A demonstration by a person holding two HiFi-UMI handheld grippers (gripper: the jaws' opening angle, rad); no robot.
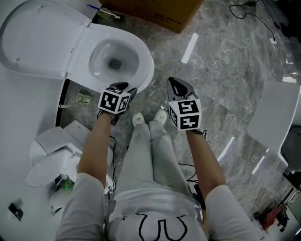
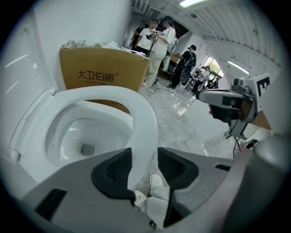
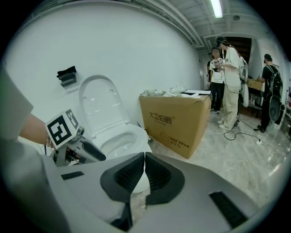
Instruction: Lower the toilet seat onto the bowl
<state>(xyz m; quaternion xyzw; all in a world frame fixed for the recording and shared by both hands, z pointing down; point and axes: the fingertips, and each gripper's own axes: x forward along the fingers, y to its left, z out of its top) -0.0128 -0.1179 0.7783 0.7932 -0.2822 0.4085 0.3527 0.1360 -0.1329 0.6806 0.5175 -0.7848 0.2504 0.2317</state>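
Left gripper view: left tool [image 2: 144, 157] clamps toilet seat [image 2: 144, 113] front rim | right tool [image 3: 144, 160] closed, empty

Standing over a white toilet, a gripper in each hand

The lid [image 1: 37, 42] lies open to the left of the bowl [image 1: 114, 60]; the toilet seat [image 1: 145, 66] rings the bowl, and how far it stands off the rim cannot be told; the left gripper [image 1: 126, 88] has its tips at the seat's near edge; the right gripper [image 1: 173, 82] hangs apart over the grey marble floor [image 1: 221, 56], just right of the toilet; two white shoes [image 1: 138, 119] and pale trousers [image 1: 153, 150] show between the forearms; a cardboard box [image 1: 160, 12] sits beyond the bowl; a second white toilet [image 1: 54, 150] lies at lower left; a white panel [image 1: 275, 113] lies at right.
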